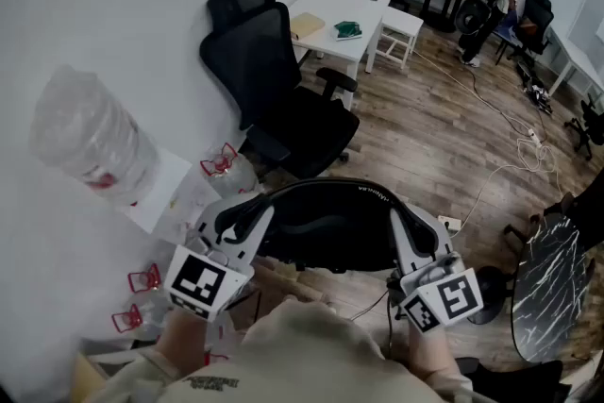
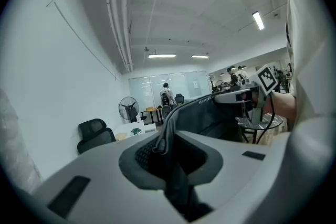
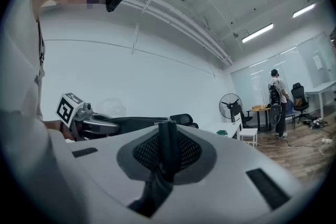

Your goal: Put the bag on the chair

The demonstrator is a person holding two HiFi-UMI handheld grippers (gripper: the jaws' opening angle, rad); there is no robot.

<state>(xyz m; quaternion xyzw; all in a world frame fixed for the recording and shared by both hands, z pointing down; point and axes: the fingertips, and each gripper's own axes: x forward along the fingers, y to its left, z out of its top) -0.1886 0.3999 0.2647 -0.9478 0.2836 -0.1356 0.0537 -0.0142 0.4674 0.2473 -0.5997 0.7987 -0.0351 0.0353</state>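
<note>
A black bag (image 1: 326, 224) hangs stretched between my two grippers, held up in front of me. My left gripper (image 1: 257, 214) is shut on the bag's left edge, and in the left gripper view the dark fabric (image 2: 169, 139) runs pinched between the jaws. My right gripper (image 1: 404, 220) is shut on the right edge; the right gripper view shows a dark strip of the bag (image 3: 168, 144) clamped upright between its pads. The black office chair (image 1: 283, 99) stands just beyond the bag, against the white wall, its seat (image 1: 307, 127) bare.
A white table (image 1: 332, 14) with a green item and a white stool (image 1: 398, 25) stand behind the chair. A clear water jug (image 1: 90, 139) is at the left. A round marble table (image 1: 552, 283) is at the right. Cables (image 1: 514, 142) cross the wooden floor. A person (image 1: 495, 0) stands far back.
</note>
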